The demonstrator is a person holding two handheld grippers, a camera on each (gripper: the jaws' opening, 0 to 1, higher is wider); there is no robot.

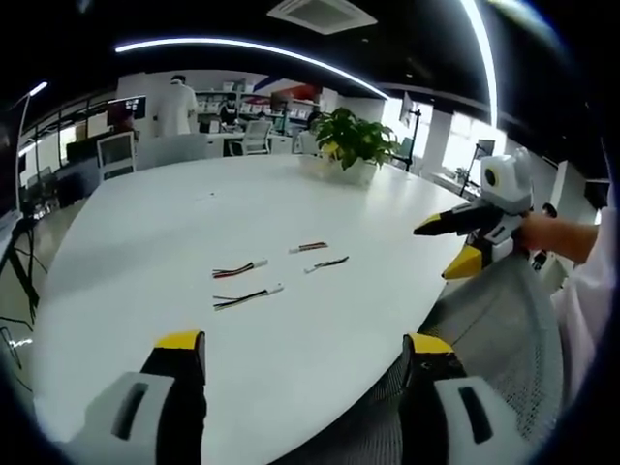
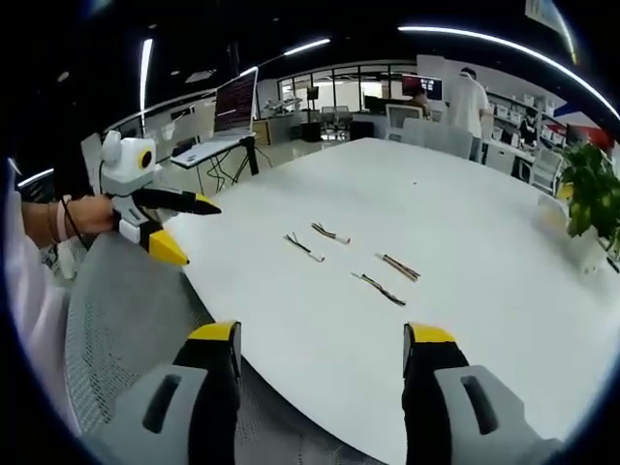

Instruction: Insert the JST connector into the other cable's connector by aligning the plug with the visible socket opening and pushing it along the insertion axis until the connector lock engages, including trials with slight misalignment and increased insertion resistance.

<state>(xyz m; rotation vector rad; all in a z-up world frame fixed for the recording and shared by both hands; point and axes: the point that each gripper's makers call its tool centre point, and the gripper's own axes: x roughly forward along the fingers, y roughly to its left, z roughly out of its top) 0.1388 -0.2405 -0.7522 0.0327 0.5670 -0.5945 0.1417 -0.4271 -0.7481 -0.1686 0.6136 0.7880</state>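
Several short JST cables with red, black and white wires lie on the white table (image 1: 145,232). In the left gripper view two cables (image 1: 239,269) (image 1: 247,297) lie nearer me and two more (image 1: 308,247) (image 1: 326,263) lie just beyond. My left gripper (image 1: 302,344) is open and empty over the table's near edge, well short of them. The right gripper (image 1: 446,245) comes in from the right, held by a hand, open and empty. In the right gripper view the cables (image 2: 302,245) (image 2: 330,232) (image 2: 399,267) (image 2: 380,288) lie ahead of my open right gripper (image 2: 320,334). The left gripper (image 2: 190,231) hovers open at the left.
A potted plant (image 1: 351,140) (image 2: 591,194) stands at the table's far side. A grey mesh chair back (image 1: 494,329) (image 2: 126,320) sits below the grippers at the table's edge. A person in white (image 1: 176,105) (image 2: 472,97) stands far off among desks and chairs.
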